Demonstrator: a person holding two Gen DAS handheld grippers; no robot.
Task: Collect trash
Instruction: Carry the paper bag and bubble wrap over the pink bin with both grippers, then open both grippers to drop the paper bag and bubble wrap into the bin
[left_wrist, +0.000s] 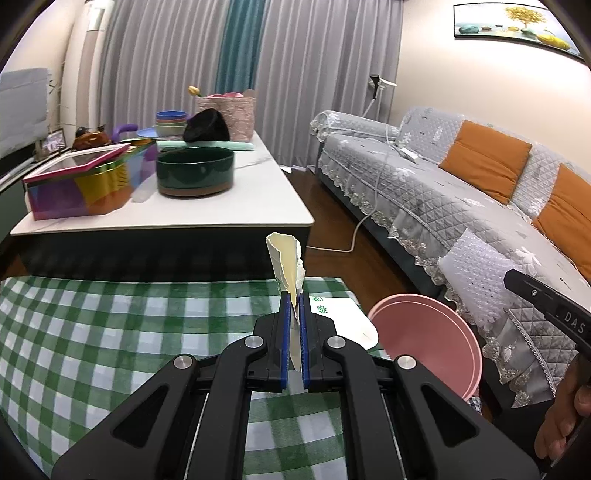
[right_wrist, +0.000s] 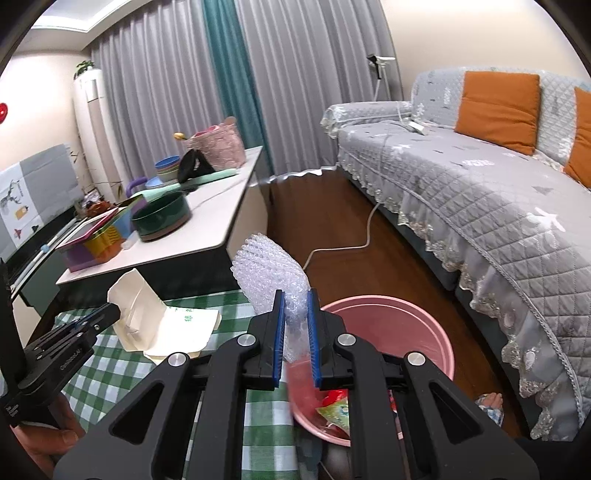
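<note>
My left gripper is shut on a cream piece of paper that stands up between its blue pads, over the green checked tablecloth. In the right wrist view that left gripper shows at the left with the paper. My right gripper is shut on a wad of clear bubble wrap, held above the near rim of a pink bin. The bin stands on the floor right of the table and has coloured wrappers inside.
A flat cream sheet with green print lies on the cloth at the table's far right corner. Beyond stands a white coffee table with a green pot, bowls and boxes. A grey sofa runs along the right, with a white cable across the wood floor.
</note>
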